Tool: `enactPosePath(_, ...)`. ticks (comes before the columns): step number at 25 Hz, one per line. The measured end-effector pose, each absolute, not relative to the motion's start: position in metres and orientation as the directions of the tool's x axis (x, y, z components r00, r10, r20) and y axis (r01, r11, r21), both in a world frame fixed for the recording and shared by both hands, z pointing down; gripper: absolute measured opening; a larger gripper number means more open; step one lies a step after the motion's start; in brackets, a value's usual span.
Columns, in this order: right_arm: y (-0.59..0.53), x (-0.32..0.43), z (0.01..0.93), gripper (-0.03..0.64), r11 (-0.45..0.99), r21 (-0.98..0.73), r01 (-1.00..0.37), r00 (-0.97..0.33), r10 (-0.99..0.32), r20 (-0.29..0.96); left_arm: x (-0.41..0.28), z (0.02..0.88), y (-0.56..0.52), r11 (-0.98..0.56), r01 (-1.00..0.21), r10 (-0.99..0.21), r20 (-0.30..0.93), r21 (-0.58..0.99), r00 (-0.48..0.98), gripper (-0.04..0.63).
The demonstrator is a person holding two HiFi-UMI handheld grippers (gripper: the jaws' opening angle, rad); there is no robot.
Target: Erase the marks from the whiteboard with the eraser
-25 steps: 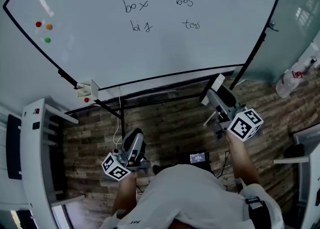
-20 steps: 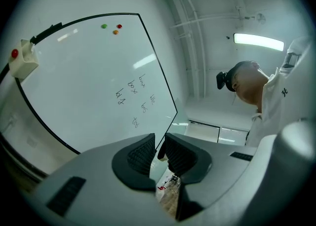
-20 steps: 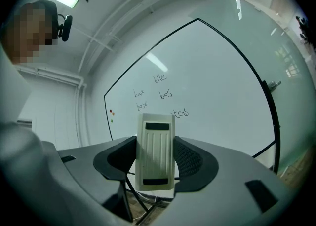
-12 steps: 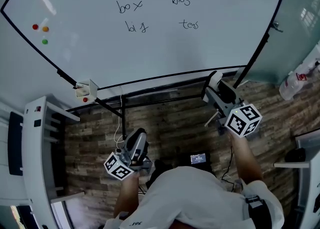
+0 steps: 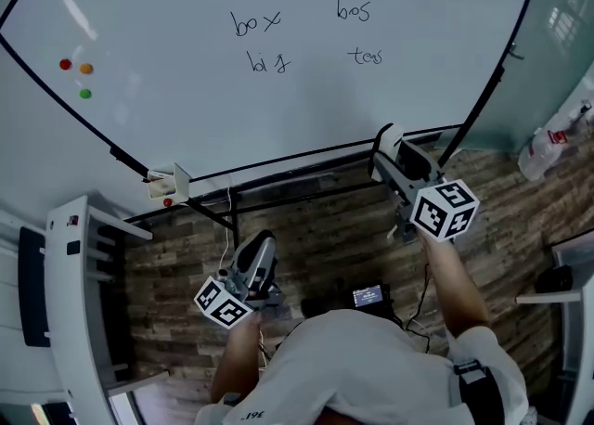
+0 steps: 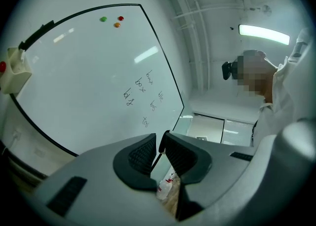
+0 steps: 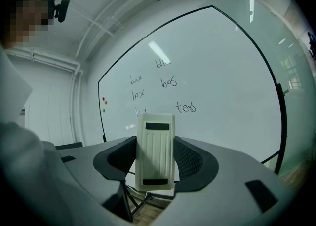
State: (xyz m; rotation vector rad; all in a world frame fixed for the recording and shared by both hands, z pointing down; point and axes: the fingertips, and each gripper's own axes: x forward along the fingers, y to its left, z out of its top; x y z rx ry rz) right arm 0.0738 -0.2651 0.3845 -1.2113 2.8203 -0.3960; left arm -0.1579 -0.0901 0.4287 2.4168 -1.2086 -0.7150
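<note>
The left gripper (image 6: 159,143) hangs low, its jaws pressed together on nothing. The right gripper (image 5: 390,149) pinches the cream eraser (image 7: 155,158) upright, near the whiteboard's (image 5: 278,117) lower edge but apart from it. Erasing looks unstarted: the handwritten marks (image 5: 255,21) read roughly "bax", "box", "big", "ble", "bos", "tes".

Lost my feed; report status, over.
Right gripper shut on eraser, not yet on whiteboard. Left gripper shut, empty. Words unerased. Nothing in the way.

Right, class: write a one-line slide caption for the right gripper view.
Right gripper clamps a cream ribbed plastic eraser upright, before a white whiteboard bearing handwritten words.
</note>
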Motion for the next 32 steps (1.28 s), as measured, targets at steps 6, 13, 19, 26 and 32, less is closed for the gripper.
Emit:
enactPosePath(6,-0.28,0.021,0.343,0.256,0.686,-0.158,-0.71,-0.699,-0.714,0.04,-0.191,0.409,-0.106,-0.605,-0.652,-0.794,-0.287,0.457,0.535,0.057)
enactPosePath(13,-0.285,-0.043,0.309,0.255,0.728,-0.032,-0.684,-0.729,-0.683,0.051,-0.221,0.401,-0.105,-0.622,-0.652,-0.783,-0.309,0.434,0.54,0.055)
enactPosePath(19,-0.3,-0.095,0.266,0.256,0.729,0.168,-0.663,-0.735,-0.677,0.035,-0.228,0.389,-0.11,-0.608,-0.675,-0.793,-0.339,0.417,0.506,0.055)
enactPosePath(26,-0.324,-0.138,0.228,0.256,0.721,0.267,-0.64,-0.745,-0.667,0.015,-0.237,0.375,-0.125,-0.557,-0.719,-0.826,-0.363,0.415,0.431,0.055)
enactPosePath(32,-0.349,-0.172,0.184,0.256,0.665,0.341,-0.665,-0.713,-0.701,-0.023,-0.243,0.365,-0.127,-0.544,-0.74,-0.831,-0.376,0.396,0.41,0.057)
